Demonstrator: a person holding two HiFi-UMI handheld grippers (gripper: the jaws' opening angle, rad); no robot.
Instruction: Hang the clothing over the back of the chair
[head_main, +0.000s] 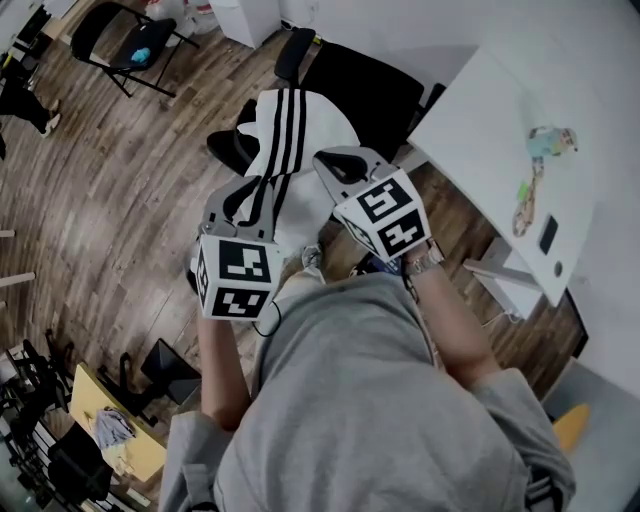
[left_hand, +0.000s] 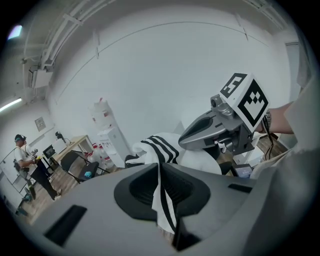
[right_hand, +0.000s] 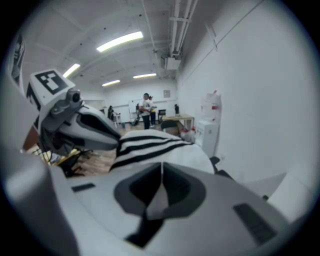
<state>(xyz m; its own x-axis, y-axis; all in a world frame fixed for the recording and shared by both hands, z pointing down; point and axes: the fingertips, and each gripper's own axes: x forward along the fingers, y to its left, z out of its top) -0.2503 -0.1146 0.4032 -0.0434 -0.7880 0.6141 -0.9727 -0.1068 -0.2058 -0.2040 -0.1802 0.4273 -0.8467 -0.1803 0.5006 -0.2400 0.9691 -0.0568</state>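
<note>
A white garment with black stripes (head_main: 290, 130) lies draped over a black office chair (head_main: 375, 90) in front of me. My left gripper (head_main: 240, 197) is shut on a striped fold at the garment's near left side; in the left gripper view that fold (left_hand: 161, 150) runs between the closed jaws of the left gripper (left_hand: 160, 172). My right gripper (head_main: 335, 165) sits at the garment's right edge. In the right gripper view a thin white strip of the garment (right_hand: 150, 145) is pinched between the shut jaws of the right gripper (right_hand: 161, 172). The two grippers are close together, side by side.
A white table (head_main: 500, 120) with a colourful toy (head_main: 548, 140) and a dark phone (head_main: 548, 235) stands to the right of the chair. A black folding chair (head_main: 125, 45) is at the far left, a yellow desk (head_main: 110, 430) behind me, and a water dispenser (left_hand: 112, 140) stands by the wall.
</note>
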